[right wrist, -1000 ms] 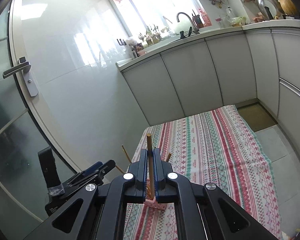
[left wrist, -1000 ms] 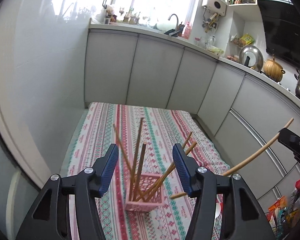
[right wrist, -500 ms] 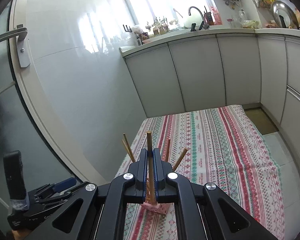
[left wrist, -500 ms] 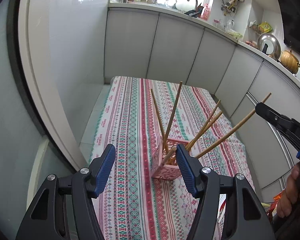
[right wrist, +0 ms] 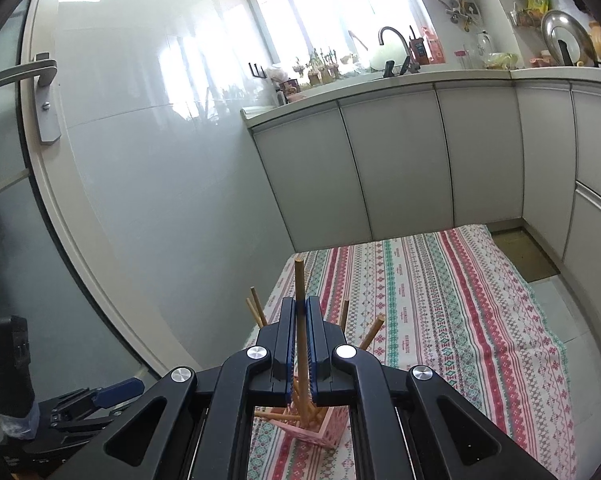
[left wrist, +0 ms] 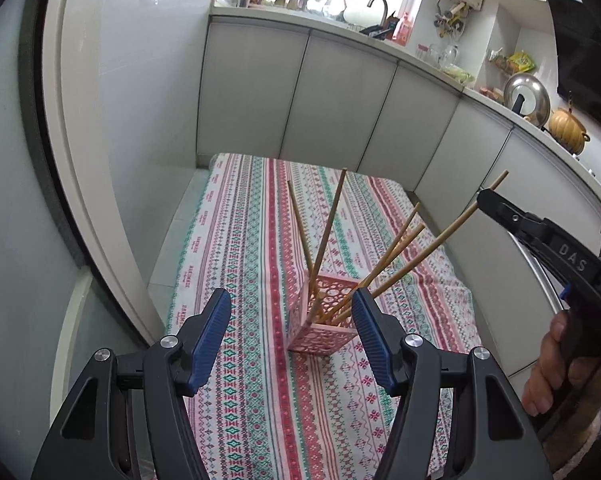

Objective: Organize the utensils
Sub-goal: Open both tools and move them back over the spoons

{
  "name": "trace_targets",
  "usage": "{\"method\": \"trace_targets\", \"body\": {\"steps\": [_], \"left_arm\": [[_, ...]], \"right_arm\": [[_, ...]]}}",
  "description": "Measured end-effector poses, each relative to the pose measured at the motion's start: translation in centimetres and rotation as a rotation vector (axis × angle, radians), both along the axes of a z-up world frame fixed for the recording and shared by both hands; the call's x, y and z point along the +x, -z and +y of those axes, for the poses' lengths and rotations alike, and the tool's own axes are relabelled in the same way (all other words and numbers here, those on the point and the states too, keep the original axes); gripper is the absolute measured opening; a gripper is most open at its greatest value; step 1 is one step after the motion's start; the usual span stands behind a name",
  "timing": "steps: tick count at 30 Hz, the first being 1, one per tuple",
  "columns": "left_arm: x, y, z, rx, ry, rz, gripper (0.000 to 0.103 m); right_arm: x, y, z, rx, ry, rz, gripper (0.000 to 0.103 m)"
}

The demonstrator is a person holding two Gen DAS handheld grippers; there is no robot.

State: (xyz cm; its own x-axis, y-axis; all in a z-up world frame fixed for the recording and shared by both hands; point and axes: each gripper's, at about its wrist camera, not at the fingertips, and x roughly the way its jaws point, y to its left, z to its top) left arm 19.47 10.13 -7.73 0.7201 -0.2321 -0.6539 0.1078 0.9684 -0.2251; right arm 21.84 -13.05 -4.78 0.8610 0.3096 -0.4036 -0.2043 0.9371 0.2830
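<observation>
While the right gripper (right wrist: 299,312) is clamped on a single wooden chopstick (right wrist: 299,284), its blue-padded fingers (right wrist: 313,320) pressed tight against the stick on both sides, the lower end of that stick reaches down into the pink perforated holder (left wrist: 323,320). From the left wrist view the same chopstick (left wrist: 440,240) slants up and away from the holder toward the right gripper (left wrist: 485,200), whose black tip pinches it just below its top end; a hand (left wrist: 556,368) grips the tool's handle on the side of the holder nearest the lower cabinets (left wrist: 340,100). The left gripper (left wrist: 292,334) hangs released, its jaws spread wide with nothing between them, one blue pad (left wrist: 212,330) on either side of the holder and both nearer the camera than it, not touching it. Four other chopsticks (left wrist: 328,228) stand in the holder, leaning apart: two tilt toward the far end of the striped patterned cloth (left wrist: 252,240), two lean toward the held stick. The holder rests on that cloth, roughly at its middle. Beyond the cloth from the holder runs the row of pale cabinets under a countertop with a faucet (right wrist: 392,40).
</observation>
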Motion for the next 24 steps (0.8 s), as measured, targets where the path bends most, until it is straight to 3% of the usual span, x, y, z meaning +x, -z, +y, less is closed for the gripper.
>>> {"method": "trace_targets", "body": {"steps": [12, 17, 19, 21, 24], "left_arm": [[-0.9, -0.8, -0.2, 0.015, 0.008, 0.001, 0.067], [-1.3, -1.1, -0.2, 0.037, 0.007, 0.012, 0.067], [-1.4, -1.1, -0.3, 0.045, 0.009, 0.02, 0.07], [-1.6, -1.1, -0.4, 0.052, 0.013, 0.034, 0.073], [-1.9, -1.0, -0.7, 0.053, 0.023, 0.062, 0.073]], "right_arm": [[1.4, 2.7, 1.3, -0.046, -0.018, 0.046, 0.005], [2.2, 4.6, 2.0, -0.049, -0.079, 0.147, 0.006], [1.9, 4.4, 1.3, -0.026, -0.089, 0.168, 0.008], [1.1, 3.6, 0.3, -0.023, -0.081, 0.166, 0.016], [-0.2, 2.7, -1.2, -0.032, -0.069, 0.182, 0.017]]}}
